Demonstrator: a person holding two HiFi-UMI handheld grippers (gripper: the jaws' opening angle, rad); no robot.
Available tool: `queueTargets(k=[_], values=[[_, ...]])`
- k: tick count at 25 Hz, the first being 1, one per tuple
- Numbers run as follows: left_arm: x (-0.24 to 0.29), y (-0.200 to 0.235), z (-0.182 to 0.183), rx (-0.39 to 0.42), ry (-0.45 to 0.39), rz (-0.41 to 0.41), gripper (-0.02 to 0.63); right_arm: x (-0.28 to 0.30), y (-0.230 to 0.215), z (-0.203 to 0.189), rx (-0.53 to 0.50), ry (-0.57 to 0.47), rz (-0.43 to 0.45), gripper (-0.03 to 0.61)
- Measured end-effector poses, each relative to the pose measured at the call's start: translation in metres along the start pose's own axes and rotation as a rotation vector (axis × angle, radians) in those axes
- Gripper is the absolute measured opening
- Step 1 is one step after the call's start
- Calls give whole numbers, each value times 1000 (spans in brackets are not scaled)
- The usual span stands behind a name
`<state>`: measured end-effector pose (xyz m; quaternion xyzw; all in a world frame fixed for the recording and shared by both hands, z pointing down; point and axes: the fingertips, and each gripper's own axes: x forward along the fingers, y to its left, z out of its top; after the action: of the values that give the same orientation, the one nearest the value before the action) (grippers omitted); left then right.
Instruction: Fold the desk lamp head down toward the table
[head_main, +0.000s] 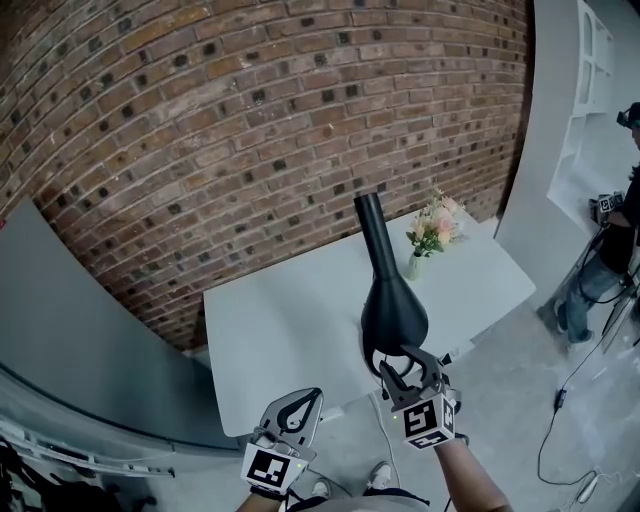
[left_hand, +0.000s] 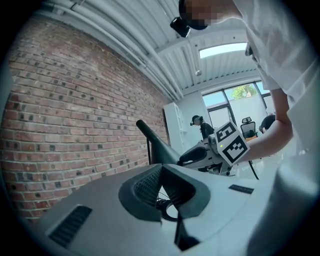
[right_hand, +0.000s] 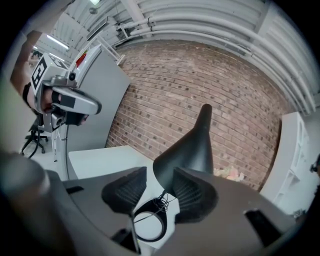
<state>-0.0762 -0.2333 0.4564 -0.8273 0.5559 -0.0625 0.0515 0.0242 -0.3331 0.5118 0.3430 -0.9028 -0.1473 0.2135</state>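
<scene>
Before brick wall (head_main: 250, 120), right gripper (head_main: 408, 362) half-open around black teardrop lamp head (head_main: 393, 315); left gripper (head_main: 305, 400) closed.

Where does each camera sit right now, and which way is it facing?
Head view: on the person's head, aimed steeply down at the white table by the brick wall; right gripper and forearm at the lamp head, left gripper apart.
Left gripper view: on the left gripper, facing past its shut jaws toward the lamp head and right gripper; the person's arm shows.
Right gripper view: on the right gripper, facing the brick wall; its open jaws straddle the lamp head's rim.
Shared: the lamp head, in all three.
</scene>
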Motion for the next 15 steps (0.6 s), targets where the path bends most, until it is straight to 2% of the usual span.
queueTargets(k=[15], values=[[7,-11,11,18,-25,20,8,13,6,-8,3,-6,58,179]])
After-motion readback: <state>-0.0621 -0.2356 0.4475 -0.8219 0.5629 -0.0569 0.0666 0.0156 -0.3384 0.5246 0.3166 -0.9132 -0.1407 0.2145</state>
